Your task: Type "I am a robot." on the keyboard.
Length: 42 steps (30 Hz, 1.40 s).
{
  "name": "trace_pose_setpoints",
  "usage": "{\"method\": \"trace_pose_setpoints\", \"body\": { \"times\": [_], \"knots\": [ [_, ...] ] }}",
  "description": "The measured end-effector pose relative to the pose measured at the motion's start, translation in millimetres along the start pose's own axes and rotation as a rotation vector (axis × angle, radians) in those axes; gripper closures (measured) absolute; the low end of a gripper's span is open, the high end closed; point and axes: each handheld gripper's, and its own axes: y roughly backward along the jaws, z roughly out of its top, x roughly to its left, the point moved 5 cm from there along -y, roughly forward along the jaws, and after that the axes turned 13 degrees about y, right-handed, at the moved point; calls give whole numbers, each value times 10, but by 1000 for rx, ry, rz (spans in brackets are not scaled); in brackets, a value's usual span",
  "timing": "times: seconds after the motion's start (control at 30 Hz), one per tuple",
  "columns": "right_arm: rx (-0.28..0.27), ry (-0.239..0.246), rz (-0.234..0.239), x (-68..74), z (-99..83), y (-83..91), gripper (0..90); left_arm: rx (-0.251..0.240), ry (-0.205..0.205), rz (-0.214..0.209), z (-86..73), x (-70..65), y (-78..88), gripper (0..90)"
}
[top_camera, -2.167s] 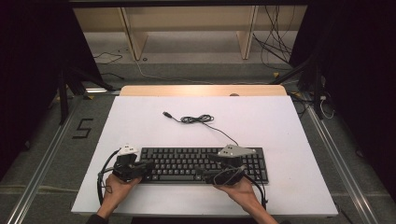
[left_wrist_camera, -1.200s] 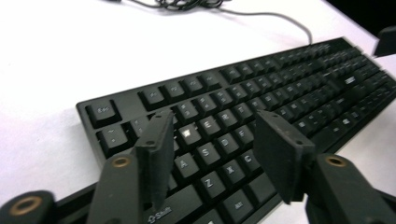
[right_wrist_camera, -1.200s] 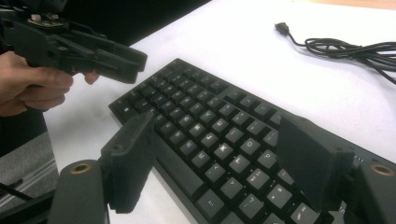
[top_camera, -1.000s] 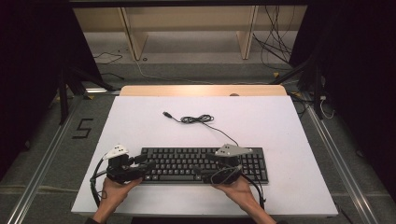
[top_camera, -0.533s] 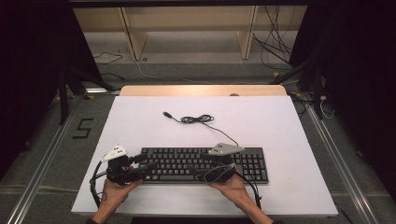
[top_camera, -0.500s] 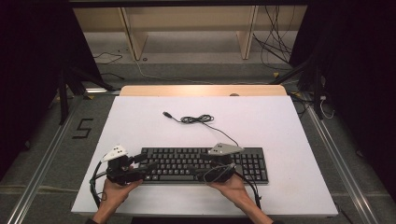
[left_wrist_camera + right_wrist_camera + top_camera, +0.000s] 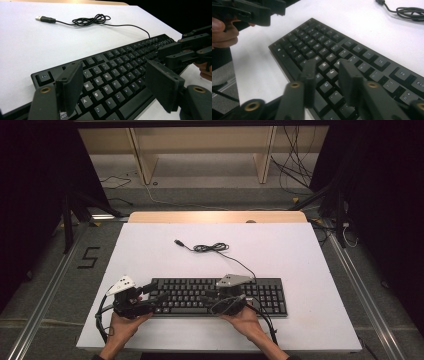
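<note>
A black keyboard (image 7: pixel 220 296) lies on the white table (image 7: pixel 280 255), near its front edge. My left gripper (image 7: pixel 154 292) is at the keyboard's left end, open, its jaws having just been widening. In the left gripper view it (image 7: pixel 113 71) straddles the letter keys (image 7: pixel 117 75) without touching them. My right gripper (image 7: pixel 209 296) hovers over the keyboard's middle. Its jaws (image 7: pixel 327 65) have just been closing to a narrow gap above the keys (image 7: pixel 324 45), with nothing between them. The keyboard's cable (image 7: pixel 210 248) lies coiled behind, with the USB plug (image 7: pixel 177 241) loose.
Bare white table stretches behind and to the right of the keyboard. A wooden strip (image 7: pixel 215 216) edges the table's far side, with a shelf frame (image 7: pixel 200 145) and floor cables (image 7: pixel 300 165) beyond. A "5" (image 7: pixel 87 257) marks the floor at left.
My right gripper has slid a little left along the keyboard and its jaws have narrowed. My left gripper drew back to the keyboard's left end, then held still.
</note>
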Motion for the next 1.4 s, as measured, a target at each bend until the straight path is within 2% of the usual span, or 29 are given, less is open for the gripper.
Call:
{"method": "trace_pose_setpoints", "body": {
  "times": [0.13, 0.3, 0.67, 1.1, 1.4],
  "knots": [
    [23, 8, -1, 5, -15, -42, 806, -4, 0, -1, 1, -2, 0, 304],
    [50, 15, 0, 18, -31, -100, 895, -8, 1, -3, 0, -9, -1, 302],
    [105, 30, -7, 47, -64, -253, 900, -7, -2, -5, -2, -10, -3, 301],
    [152, 53, -16, 69, -128, -355, 900, -7, -7, -7, -3, -20, -2, 297],
    [156, 73, -40, 80, -140, -368, 900, -6, -11, -7, -4, -20, 2, 294]
  ]
}}
